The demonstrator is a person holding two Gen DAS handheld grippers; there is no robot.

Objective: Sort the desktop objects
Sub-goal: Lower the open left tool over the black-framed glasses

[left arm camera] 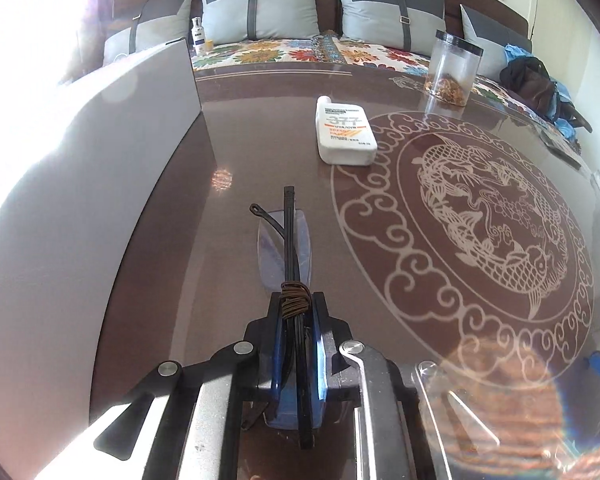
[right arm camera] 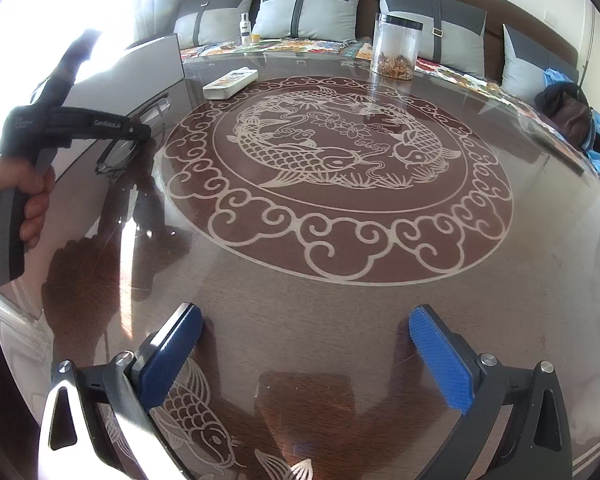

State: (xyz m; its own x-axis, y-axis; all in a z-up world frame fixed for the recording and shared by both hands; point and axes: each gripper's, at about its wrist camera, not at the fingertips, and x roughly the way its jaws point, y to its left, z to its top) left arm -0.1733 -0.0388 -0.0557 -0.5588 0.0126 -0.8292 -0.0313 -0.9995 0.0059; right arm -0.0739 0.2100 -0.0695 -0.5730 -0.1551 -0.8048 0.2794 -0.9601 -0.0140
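My left gripper (left arm camera: 296, 312) is shut on a pair of folded glasses (left arm camera: 286, 240) with black temples and a brown cord wound round them, held just above the brown table. The glasses also show under the left gripper in the right wrist view (right arm camera: 118, 156). A white bottle (left arm camera: 344, 132) with an orange "377" label lies flat ahead of them; it also shows in the right wrist view (right arm camera: 231, 82). My right gripper (right arm camera: 304, 344) is open and empty, low over the near table.
A grey box (left arm camera: 100, 152) stands along the table's left side (right arm camera: 156, 60). A clear jar (left arm camera: 454, 68) with a black lid stands at the far edge (right arm camera: 394, 46). The table (right arm camera: 340, 300) has a koi medallion. A sofa with cushions lies behind.
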